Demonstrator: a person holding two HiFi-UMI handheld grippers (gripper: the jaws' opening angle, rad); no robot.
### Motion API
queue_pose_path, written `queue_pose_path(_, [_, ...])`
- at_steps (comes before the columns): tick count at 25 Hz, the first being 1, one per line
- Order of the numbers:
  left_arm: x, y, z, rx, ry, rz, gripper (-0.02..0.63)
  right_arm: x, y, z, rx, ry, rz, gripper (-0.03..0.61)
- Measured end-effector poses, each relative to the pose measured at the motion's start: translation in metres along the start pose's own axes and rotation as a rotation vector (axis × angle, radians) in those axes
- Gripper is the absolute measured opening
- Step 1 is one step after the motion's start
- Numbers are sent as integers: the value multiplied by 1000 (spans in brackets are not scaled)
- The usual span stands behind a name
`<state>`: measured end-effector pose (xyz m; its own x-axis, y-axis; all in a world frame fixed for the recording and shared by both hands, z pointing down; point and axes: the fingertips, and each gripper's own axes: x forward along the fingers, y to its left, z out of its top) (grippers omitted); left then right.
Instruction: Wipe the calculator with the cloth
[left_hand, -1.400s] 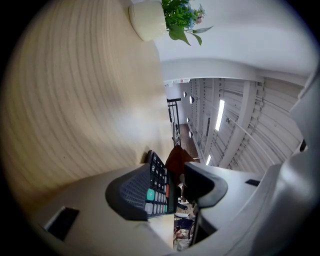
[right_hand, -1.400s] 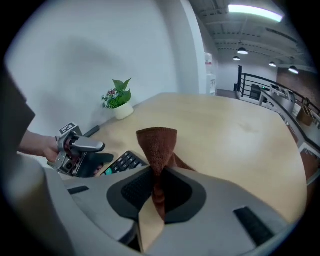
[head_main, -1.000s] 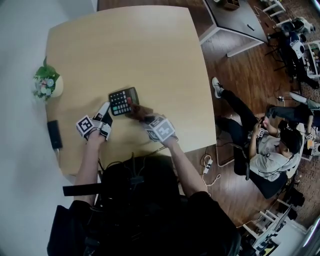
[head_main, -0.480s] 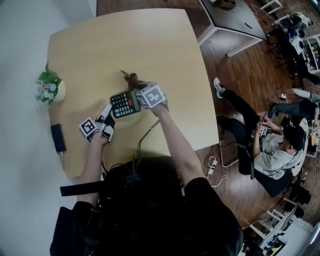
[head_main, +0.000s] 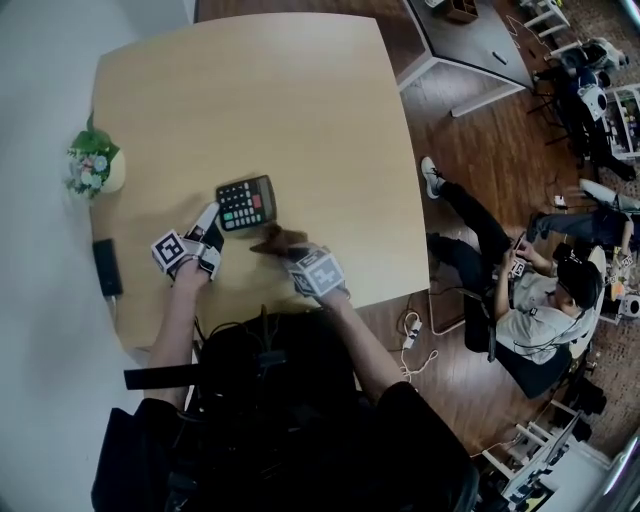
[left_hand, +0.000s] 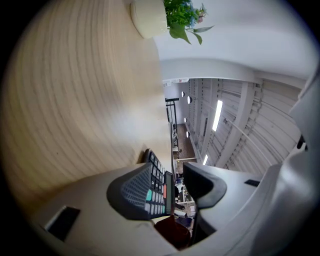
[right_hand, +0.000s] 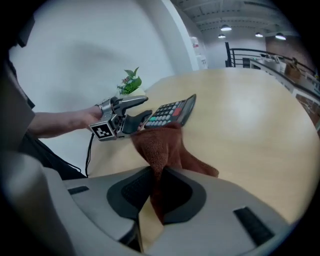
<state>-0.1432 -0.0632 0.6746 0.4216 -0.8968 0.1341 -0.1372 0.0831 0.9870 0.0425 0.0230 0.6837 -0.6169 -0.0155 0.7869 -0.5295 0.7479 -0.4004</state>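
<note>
Head view | left gripper (head_main: 209, 224) clamps calculator (head_main: 246, 203) by its edge on the counter (head_main: 250, 100) | right gripper (head_main: 287, 246) pinches cloth (head_main: 270, 240) just beside it | risk: a hard swipe could twist calculator out of that edge grip

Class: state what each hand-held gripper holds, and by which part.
Left hand-held gripper: calculator, by its keypad end. Right hand-held gripper: brown cloth, by a bunched fold.
</note>
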Motion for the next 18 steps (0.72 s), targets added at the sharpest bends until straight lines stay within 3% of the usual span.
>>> queue_pose_path(2, [-7,-21,0,46,-23,-88,174,-12,-19,3,71,-29,-33,57])
queue_pose_path(5, [-21,-46,-25,35,32,-199,172,-38,-74,65,110,-163,-167,57])
queue_pose_path(8, [-23,-32,-83,-95,164,-145,233,-38,-113,144,55,-272,-220,57])
queue_pose_path(11, [-20,-12,-110,-247,126,-50,377,2,-115,198,-50,-227,-147,58])
queue_pose_path(15, [-10,-10,-105,-232,79,-14,377,51,-95,201,-147,-56,-5,57])
queue_pose_path(18, [-8,-6,-89,-229,73,-1,383,53,-88,180,-84,-39,48,57])
